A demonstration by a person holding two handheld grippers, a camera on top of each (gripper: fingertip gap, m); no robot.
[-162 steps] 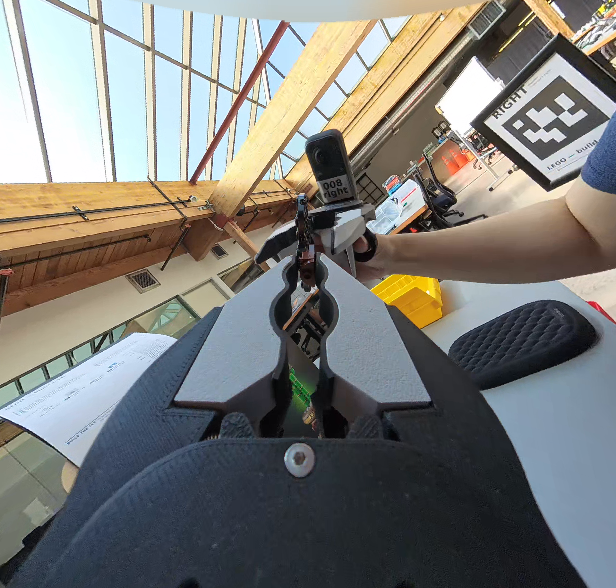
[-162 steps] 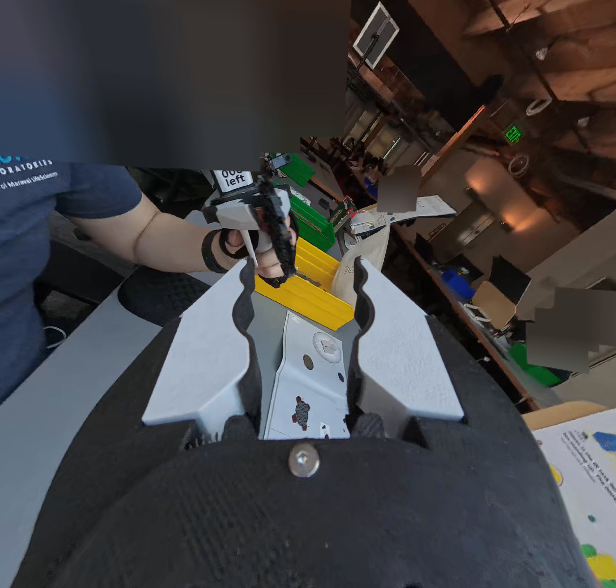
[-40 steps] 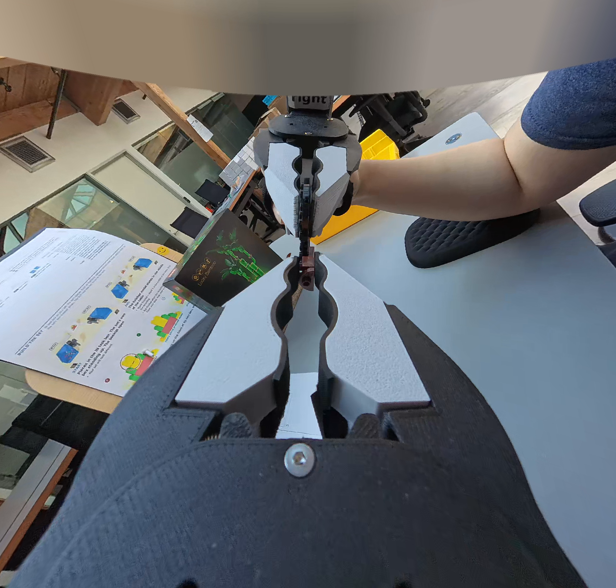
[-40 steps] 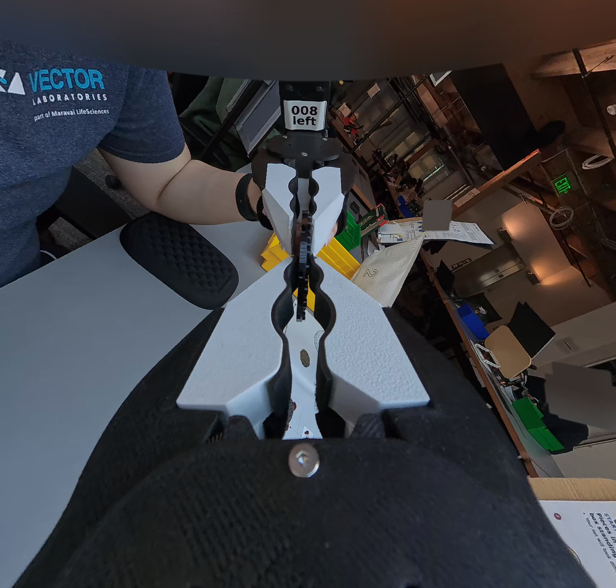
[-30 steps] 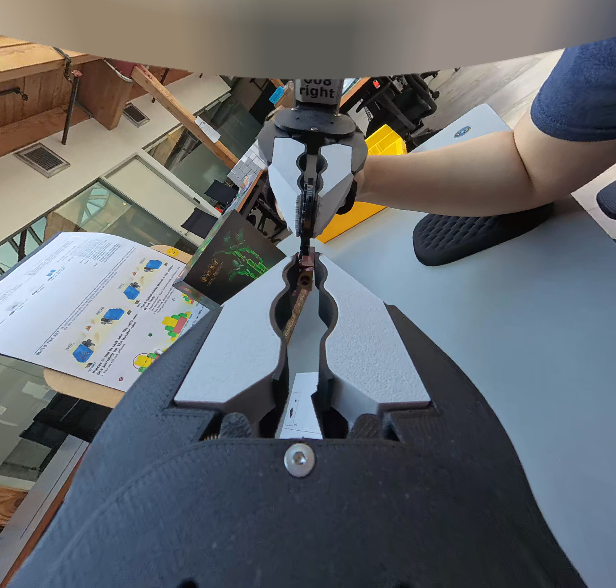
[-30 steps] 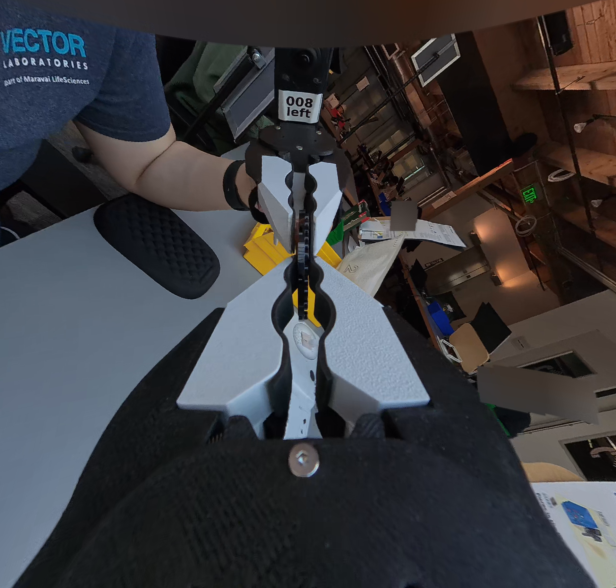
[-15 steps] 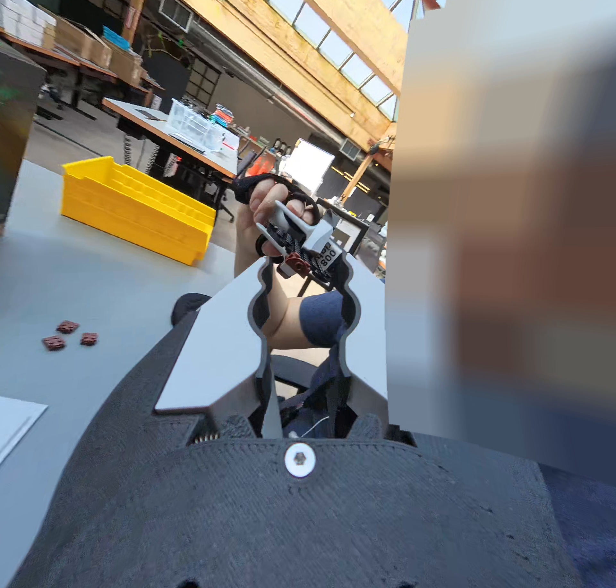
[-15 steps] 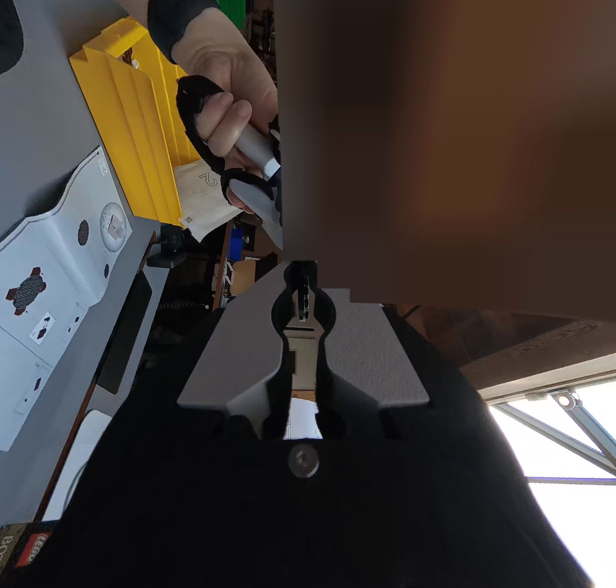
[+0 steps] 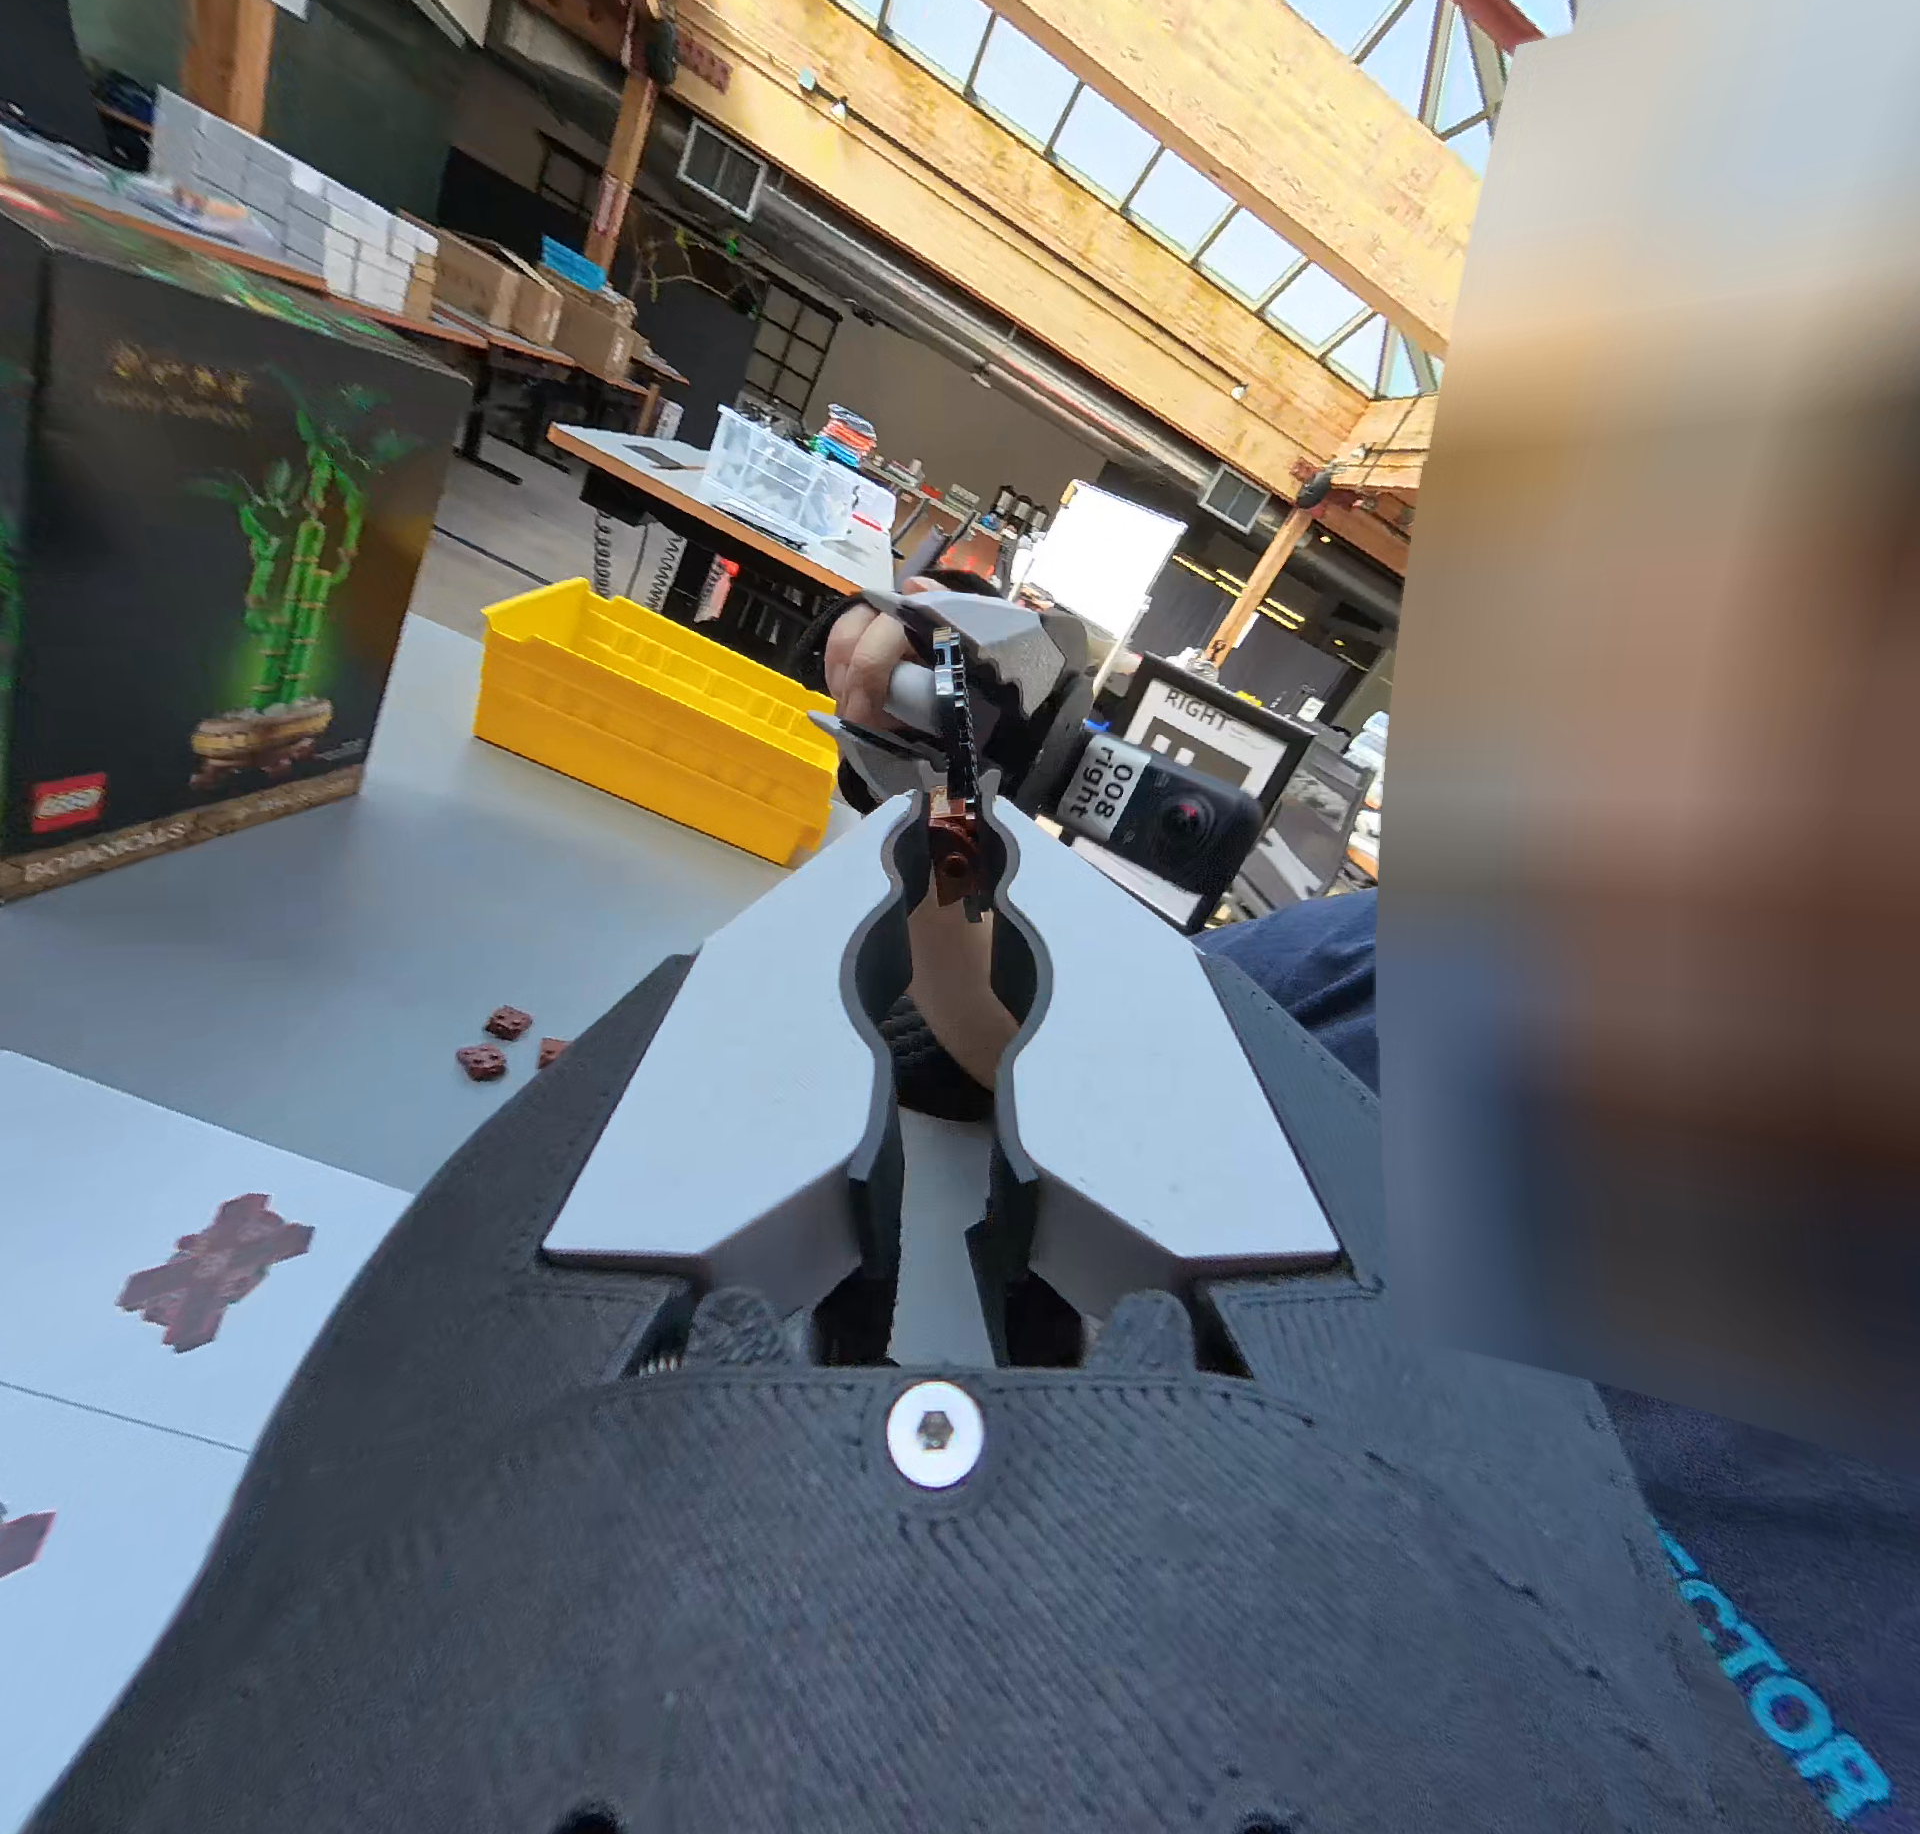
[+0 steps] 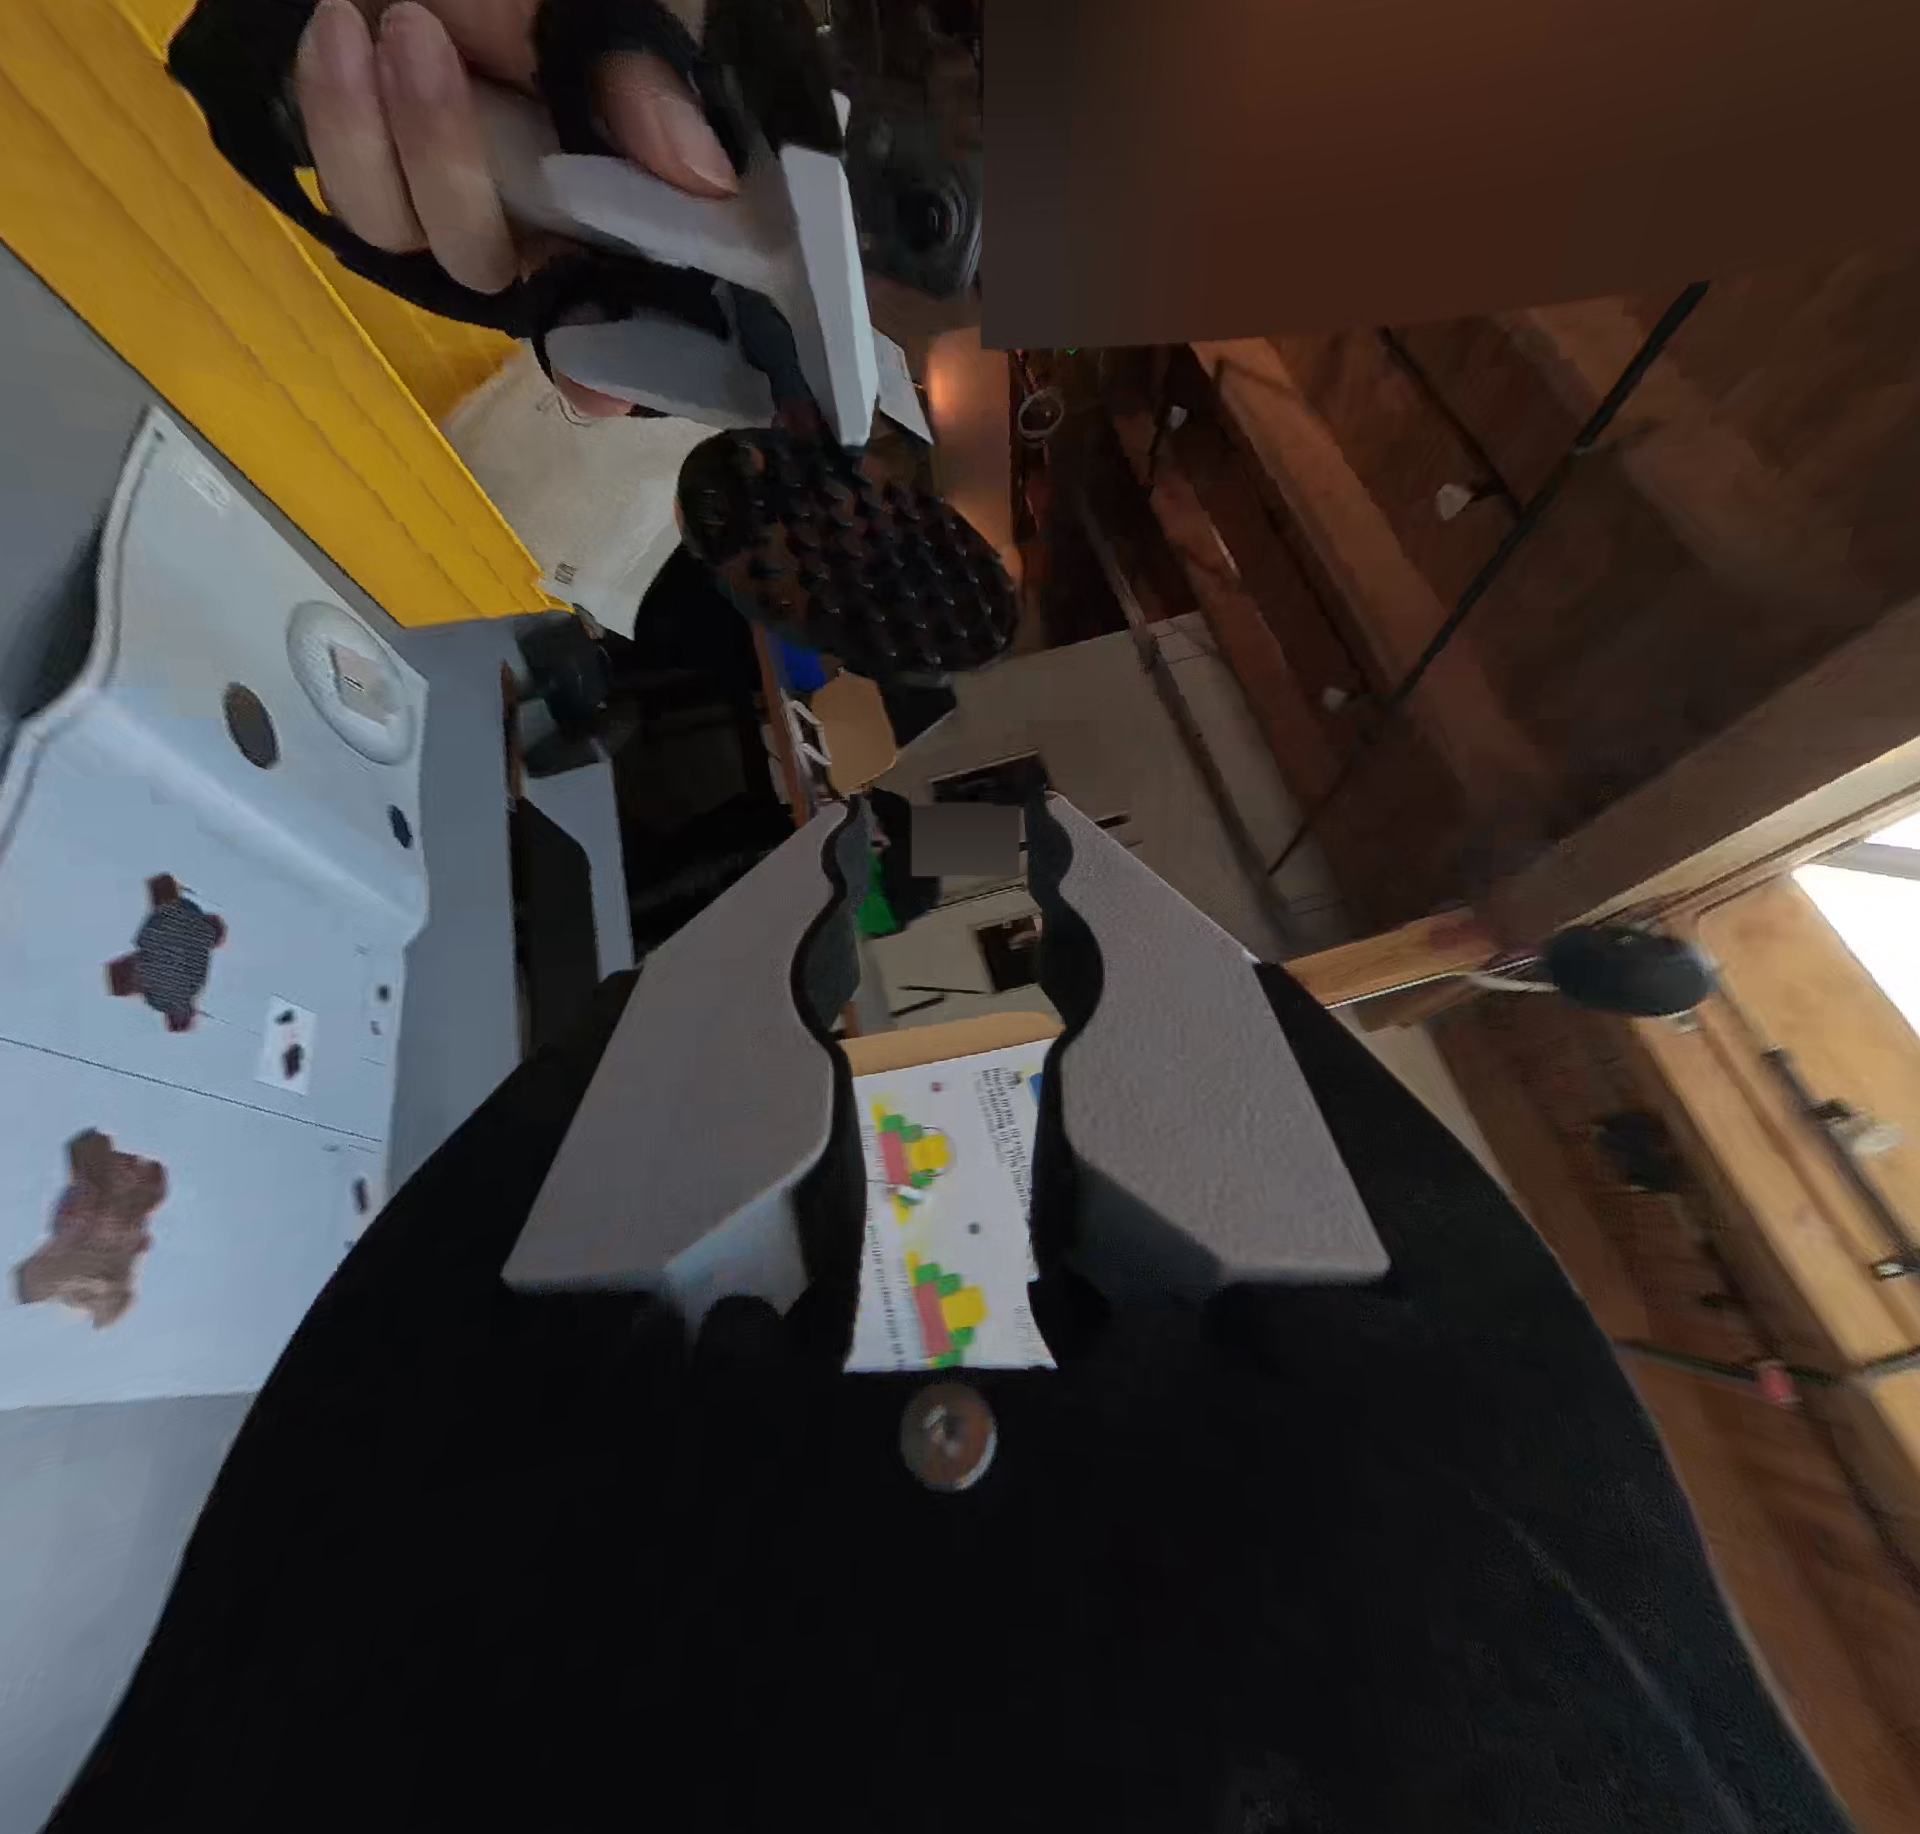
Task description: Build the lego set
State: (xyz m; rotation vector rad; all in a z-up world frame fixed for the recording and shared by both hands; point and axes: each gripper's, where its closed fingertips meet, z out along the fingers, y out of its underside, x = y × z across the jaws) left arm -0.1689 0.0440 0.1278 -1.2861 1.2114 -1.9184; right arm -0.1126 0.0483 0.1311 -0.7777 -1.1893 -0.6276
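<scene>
1. The left hand-held gripper (image 9: 954, 828) is pinching a small reddish-brown lego piece (image 9: 954, 854) between its fingertips; that piece is attached to a black studded plate (image 9: 958, 719), seen edge-on.
2. The right hand-held gripper (image 10: 943, 828) is standing with its jaws apart, holding nothing.
3. The black studded plate (image 10: 847, 553) is hanging ahead of and above the right hand-held gripper's fingertips, apart from them.
4. Three loose reddish-brown pieces (image 9: 506, 1041) are lying on the grey worktop (image 9: 291, 937), left of the left hand-held gripper.
5. A yellow bin (image 9: 655, 719) and a dark lego box (image 9: 197, 579) are sitting farther ahead-left.
</scene>
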